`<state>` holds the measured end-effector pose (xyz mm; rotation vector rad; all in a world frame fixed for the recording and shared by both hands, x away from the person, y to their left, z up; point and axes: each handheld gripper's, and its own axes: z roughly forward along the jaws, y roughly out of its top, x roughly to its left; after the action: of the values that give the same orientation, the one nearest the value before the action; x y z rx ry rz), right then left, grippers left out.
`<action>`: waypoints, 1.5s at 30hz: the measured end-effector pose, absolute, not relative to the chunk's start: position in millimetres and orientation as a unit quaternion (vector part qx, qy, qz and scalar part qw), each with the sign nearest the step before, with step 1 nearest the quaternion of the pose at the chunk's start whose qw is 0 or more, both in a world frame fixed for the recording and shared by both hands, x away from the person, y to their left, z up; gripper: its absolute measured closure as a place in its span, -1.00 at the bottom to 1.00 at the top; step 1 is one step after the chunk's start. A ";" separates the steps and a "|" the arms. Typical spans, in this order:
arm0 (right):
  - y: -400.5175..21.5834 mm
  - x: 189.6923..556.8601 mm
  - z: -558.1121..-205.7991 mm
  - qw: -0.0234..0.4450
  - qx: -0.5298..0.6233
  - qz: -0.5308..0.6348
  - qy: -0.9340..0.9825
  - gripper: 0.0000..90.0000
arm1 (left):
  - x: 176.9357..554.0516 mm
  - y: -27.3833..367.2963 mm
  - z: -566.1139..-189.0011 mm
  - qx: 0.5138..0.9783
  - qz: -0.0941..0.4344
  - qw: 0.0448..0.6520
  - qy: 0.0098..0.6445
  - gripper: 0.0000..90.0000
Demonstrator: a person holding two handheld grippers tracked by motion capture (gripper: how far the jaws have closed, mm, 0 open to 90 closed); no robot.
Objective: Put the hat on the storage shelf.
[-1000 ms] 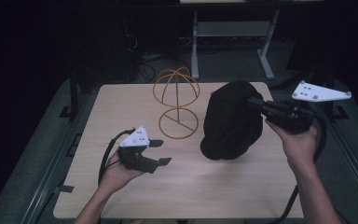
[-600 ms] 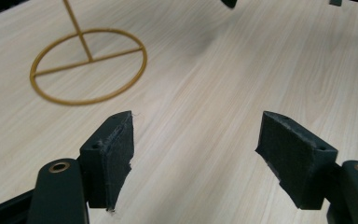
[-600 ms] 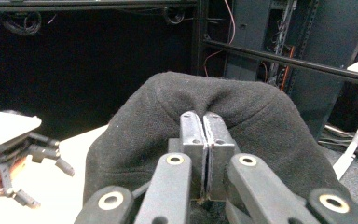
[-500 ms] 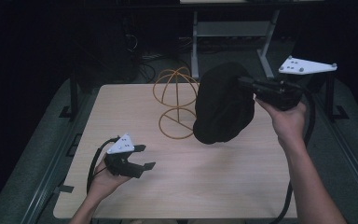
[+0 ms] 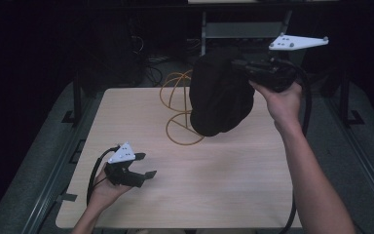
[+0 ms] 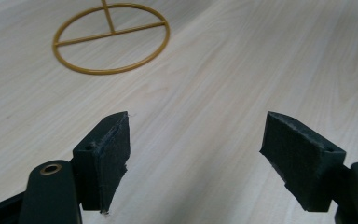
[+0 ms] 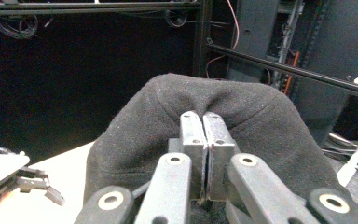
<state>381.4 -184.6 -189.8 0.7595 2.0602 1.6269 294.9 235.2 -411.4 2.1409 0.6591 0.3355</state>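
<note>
The black hat (image 5: 221, 92) hangs in the air from my right gripper (image 5: 241, 66), whose jaws are pinched tight on a fold of its soft, fuzzy cloth (the fabric puckers inward just where they bite). It droops loosely, a rounded dark bulk lifted clear of the surface (image 5: 233, 180), with its lower edge hanging in front of the gold wire stand (image 5: 177, 105). That stand sits upright on the surface, a flat ring with a crossbar at its base and thin hoops rising above, partly hidden behind the hat.

The left gripper (image 5: 143, 165) was held low, jaws just opened wide; the right gripper (image 5: 241, 66) was raised, jaws clamped.
</note>
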 end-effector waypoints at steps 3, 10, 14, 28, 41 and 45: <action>-178.0 386.3 -186.4 0.200 0.269 0.584 0.739 0.97 | 298.0 241.4 -410.7 0.851 0.138 0.428 0.270 -0.49; -148.3 407.9 -180.4 0.187 0.262 0.587 0.743 0.97 | 297.9 248.2 -411.1 0.846 0.141 0.432 0.278 -0.49; -133.3 420.3 -179.2 0.181 0.260 0.585 0.747 0.97 | 298.1 248.6 -411.3 0.846 0.144 0.431 0.278 -0.49; -100.3 459.5 -181.1 0.161 0.274 0.568 0.759 0.97 | 297.1 249.9 -410.5 0.842 0.149 0.437 0.278 -0.48; -70.1 482.3 -186.6 0.160 0.280 0.544 0.774 0.98 | 296.4 249.2 -411.5 0.844 0.147 0.434 0.277 -0.49; -61.1 488.6 -190.5 0.164 0.279 0.530 0.784 0.98 | 295.9 249.4 -411.7 0.843 0.147 0.436 0.278 -0.49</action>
<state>488.6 -61.1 -190.5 0.7942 2.2348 1.5123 295.9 249.4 -411.7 2.0979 0.6914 0.3657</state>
